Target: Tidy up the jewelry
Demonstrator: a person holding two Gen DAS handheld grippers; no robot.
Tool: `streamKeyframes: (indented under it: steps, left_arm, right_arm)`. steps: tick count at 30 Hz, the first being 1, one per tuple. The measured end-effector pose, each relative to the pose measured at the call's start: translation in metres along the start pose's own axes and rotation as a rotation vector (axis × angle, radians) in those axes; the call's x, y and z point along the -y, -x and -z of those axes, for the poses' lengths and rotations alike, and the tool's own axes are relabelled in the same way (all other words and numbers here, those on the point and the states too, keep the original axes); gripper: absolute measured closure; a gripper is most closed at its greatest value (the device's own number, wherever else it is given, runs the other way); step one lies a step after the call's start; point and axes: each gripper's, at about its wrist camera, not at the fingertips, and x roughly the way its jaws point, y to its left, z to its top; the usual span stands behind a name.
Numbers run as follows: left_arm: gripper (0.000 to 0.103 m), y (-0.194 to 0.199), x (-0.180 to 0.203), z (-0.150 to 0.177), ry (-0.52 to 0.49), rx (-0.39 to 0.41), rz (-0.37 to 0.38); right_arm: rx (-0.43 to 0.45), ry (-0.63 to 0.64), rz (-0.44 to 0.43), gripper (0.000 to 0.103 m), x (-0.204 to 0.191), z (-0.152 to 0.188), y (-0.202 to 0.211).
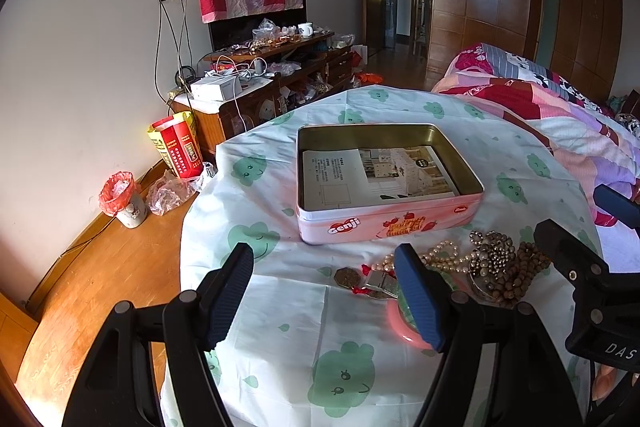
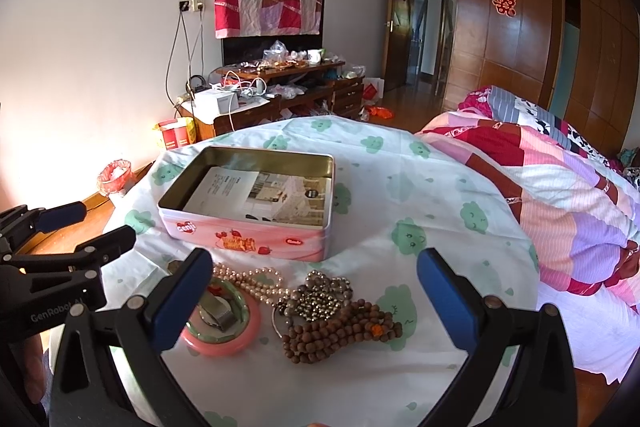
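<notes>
Both sets of jaws wide open, empty: left gripper [image 1: 326, 297], right gripper [image 2: 320, 301]. Jewelry heaped on the surface [image 2: 400, 155] just at 6 o'clock of the open tin [image 2: 256, 223]. Wooden bead strand [image 2: 340, 335] and pearl strand [image 2: 248, 279]: light, limp, likely to slither; pinch a bunched loop. Pink bangle [image 2: 224, 339] rigid, slippery; grip across rim. Strands tangled together; paper sheet [image 2: 260, 195] lies in the tin.

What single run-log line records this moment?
left gripper: open | right gripper: open | jewelry: on cloth, none held | tin: holds only a leaflet
</notes>
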Motion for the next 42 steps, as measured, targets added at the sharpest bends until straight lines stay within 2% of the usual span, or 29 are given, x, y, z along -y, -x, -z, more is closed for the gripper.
streamKeyframes:
  steps: [32,42]
  left_arm:
    - [0.03,-0.002,-0.003,0.003,0.002,-0.008,-0.001]
    - [0.03,-0.013,-0.002,0.011,-0.002,-0.034,0.006]
  right_arm:
    - [-0.01,-0.002,-0.003,0.0,-0.001,0.011,-0.005]
    - [-0.024,-0.007,-0.004,0.0,-0.003,0.02,-0.01]
